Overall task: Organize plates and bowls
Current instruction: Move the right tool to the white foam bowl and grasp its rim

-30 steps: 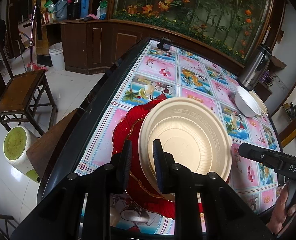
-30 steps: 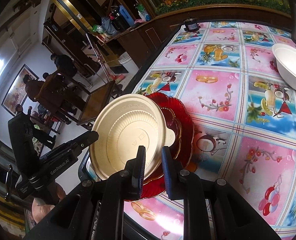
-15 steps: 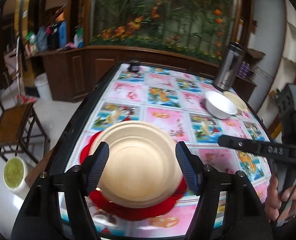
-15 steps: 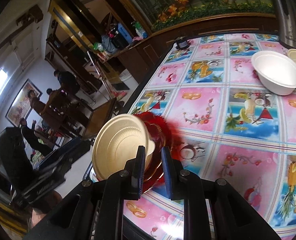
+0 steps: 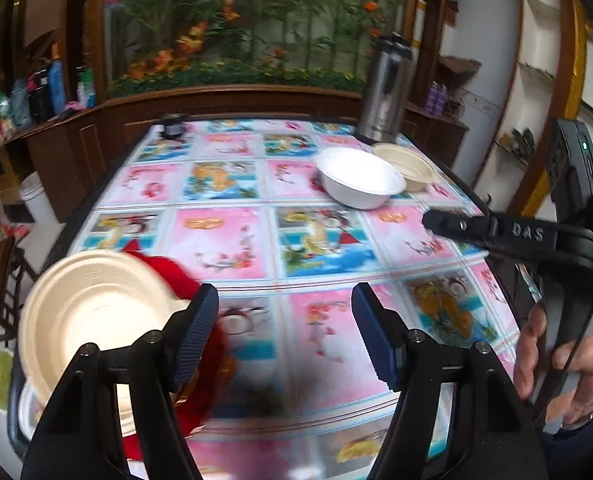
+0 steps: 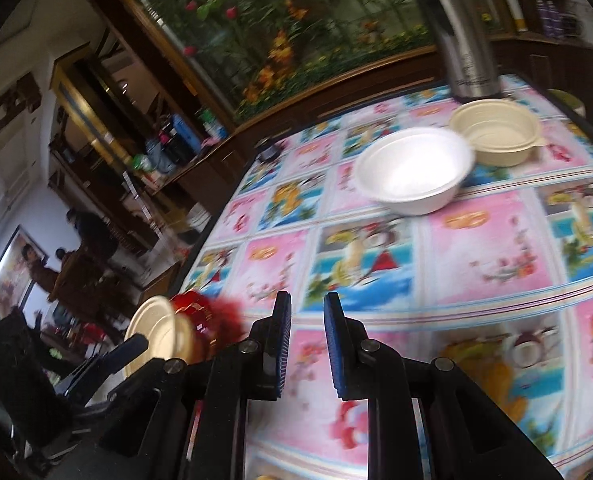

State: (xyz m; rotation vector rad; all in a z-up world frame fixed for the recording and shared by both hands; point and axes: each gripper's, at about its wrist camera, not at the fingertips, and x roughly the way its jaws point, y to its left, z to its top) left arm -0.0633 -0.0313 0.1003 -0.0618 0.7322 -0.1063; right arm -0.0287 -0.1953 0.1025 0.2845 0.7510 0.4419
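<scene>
A cream plate [image 5: 92, 312] lies on a stack of red plates [image 5: 184, 280] at the near left corner of the table. My left gripper [image 5: 284, 336] stands wide open over the tablecloth to the right of them, empty. The cream plate [image 6: 156, 332] and red plates [image 6: 200, 312] also show low on the left of the right wrist view. My right gripper [image 6: 306, 332] has only a narrow gap between its jaws, with nothing in it. A white bowl [image 6: 412, 172] and a cream bowl [image 6: 496, 132] sit side by side at the far right of the table, well ahead of both grippers.
A steel thermos [image 5: 384, 84] stands behind the bowls at the table's far right corner. A small dark object [image 5: 172, 128] sits at the far left edge. A hand [image 5: 564, 360] holds the right gripper. People [image 6: 76, 260] and wooden chairs are beyond the table's left side.
My left gripper opened wide and let go of the cream plate, which now rests on the red plates. Both grippers swung right, away from the plates, so the bowls look nearer.
</scene>
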